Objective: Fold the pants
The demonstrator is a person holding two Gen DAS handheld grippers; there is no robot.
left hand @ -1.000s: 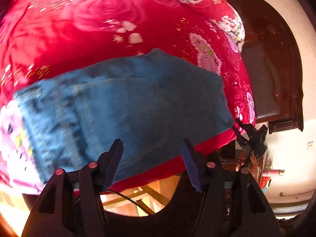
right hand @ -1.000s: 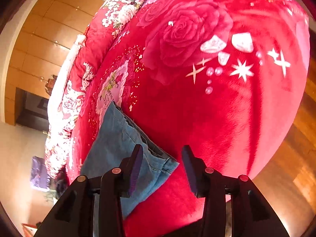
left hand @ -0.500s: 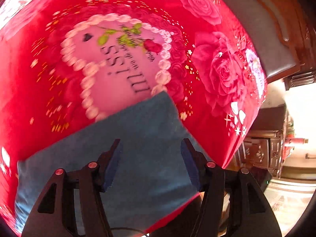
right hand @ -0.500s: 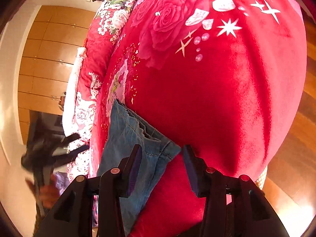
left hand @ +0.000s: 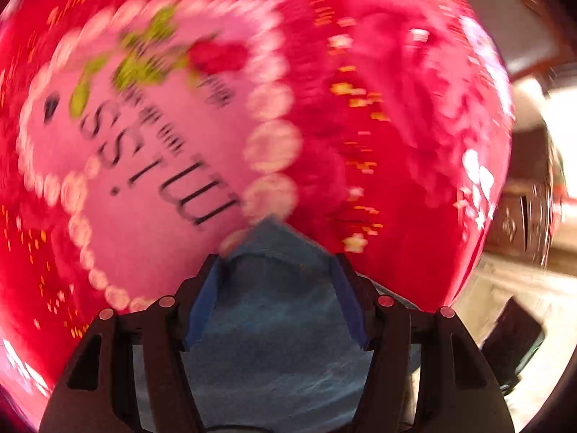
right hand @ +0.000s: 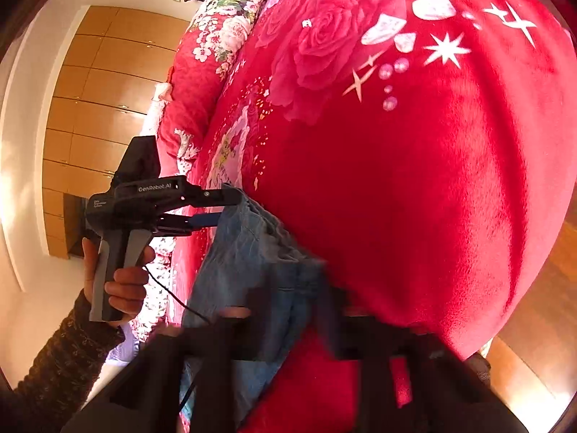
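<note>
Spanning blue pants (left hand: 274, 317) on red blanket (left hand: 414, 144), left tool (left hand: 276, 270) wide open; right tool's (right hand: 292, 310) state blurred.

My left gripper (left hand: 276, 274) is matte black plastic with blue pads (left hand: 203, 299) lining the inner faces of its fingers and small red round screw caps (left hand: 385, 301) on top, and its side carries white "GenRobot.AI" lettering (right hand: 154, 188). Its handle (right hand: 113, 270) is grey, with a thin black cable (right hand: 169, 294) trailing from it, and my bare hand (right hand: 124, 281) comes out of a dark speckled knit sleeve (right hand: 61, 357). My right gripper (right hand: 294, 310) is black too, though blurred.
</note>
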